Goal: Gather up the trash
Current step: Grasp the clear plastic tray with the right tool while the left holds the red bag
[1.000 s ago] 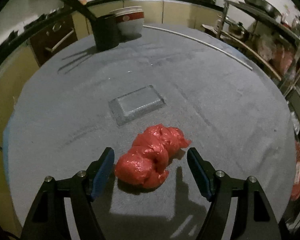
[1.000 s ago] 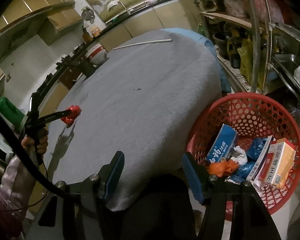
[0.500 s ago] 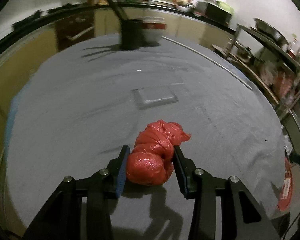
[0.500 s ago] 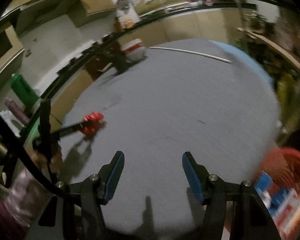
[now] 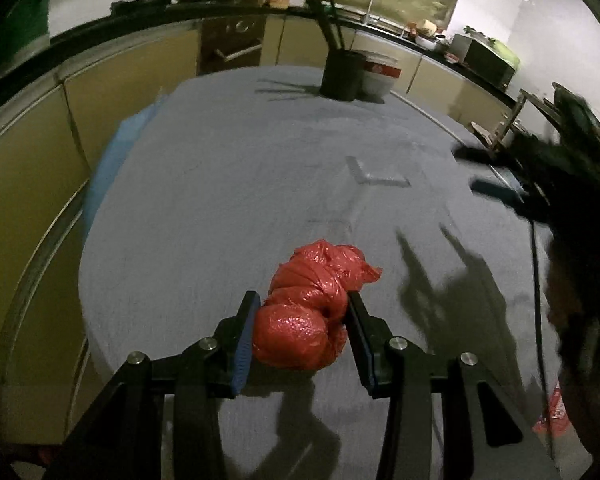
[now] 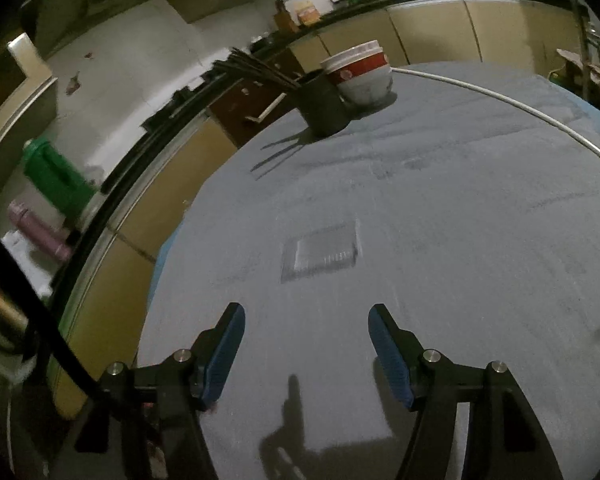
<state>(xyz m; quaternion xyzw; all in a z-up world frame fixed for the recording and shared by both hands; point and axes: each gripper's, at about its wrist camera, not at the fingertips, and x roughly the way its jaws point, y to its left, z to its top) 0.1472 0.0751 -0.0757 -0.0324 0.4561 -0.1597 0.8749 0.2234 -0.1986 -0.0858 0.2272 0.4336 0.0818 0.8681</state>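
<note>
A black utensil holder (image 6: 324, 108) bristling with dark chopsticks (image 6: 256, 68) is standing on the grey-covered round table (image 6: 460, 208), touching stacked red-and-white bowls (image 6: 360, 76). Yellow kitchen cabinets (image 6: 428, 28) are lining the wall behind, a green container (image 6: 56, 178) sitting off left.

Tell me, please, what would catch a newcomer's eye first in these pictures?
The red bag, crumpled and bright, sits clamped in the left gripper near the grey table's front edge. Beyond it, a clear lid lies flat mid-table, ahead of the open, empty right gripper.
</note>
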